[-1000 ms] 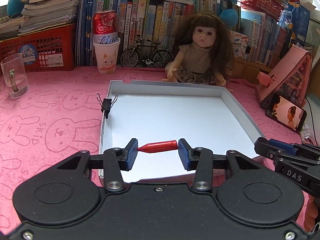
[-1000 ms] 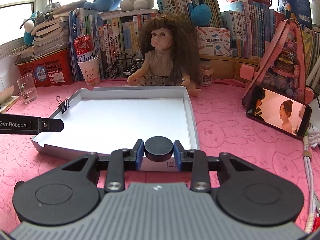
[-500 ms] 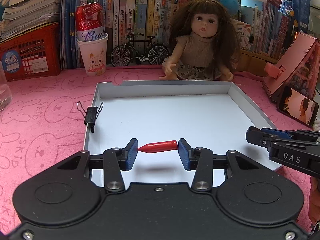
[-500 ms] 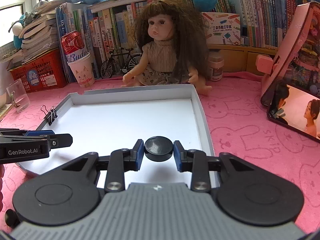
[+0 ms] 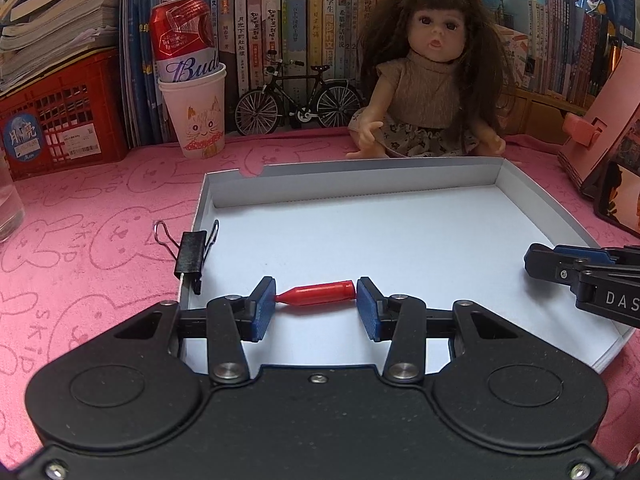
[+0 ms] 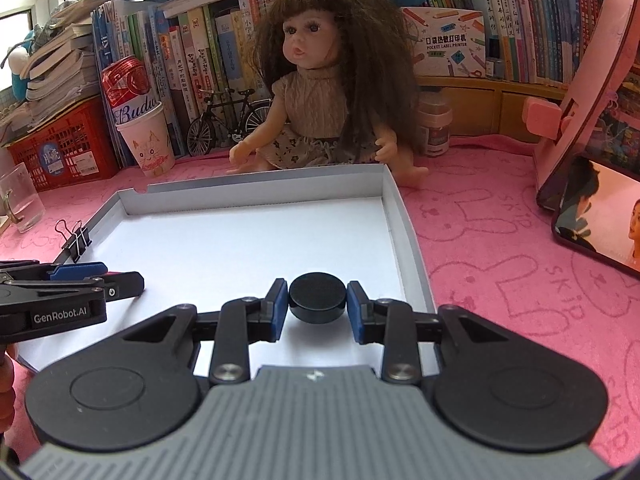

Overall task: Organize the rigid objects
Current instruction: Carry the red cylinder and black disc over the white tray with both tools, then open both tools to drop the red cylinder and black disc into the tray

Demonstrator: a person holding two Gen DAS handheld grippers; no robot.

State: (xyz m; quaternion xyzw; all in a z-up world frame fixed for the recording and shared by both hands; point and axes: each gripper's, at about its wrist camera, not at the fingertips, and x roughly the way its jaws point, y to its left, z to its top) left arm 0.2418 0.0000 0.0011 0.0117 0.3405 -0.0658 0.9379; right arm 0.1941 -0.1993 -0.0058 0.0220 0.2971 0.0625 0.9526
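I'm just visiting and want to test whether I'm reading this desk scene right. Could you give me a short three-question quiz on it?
1. True or false: the left gripper holds a black round disc.
2. What is clipped onto the left wall of the white tray?
A. a clothes peg
B. a black binder clip
C. a rubber band
3. Fill in: the red can stands in a paper ____.

Key:
1. False. It grips the red bullet-shaped piece end to end; the right gripper holds the black disc.
2. B, the binder clip.
3. Cup.
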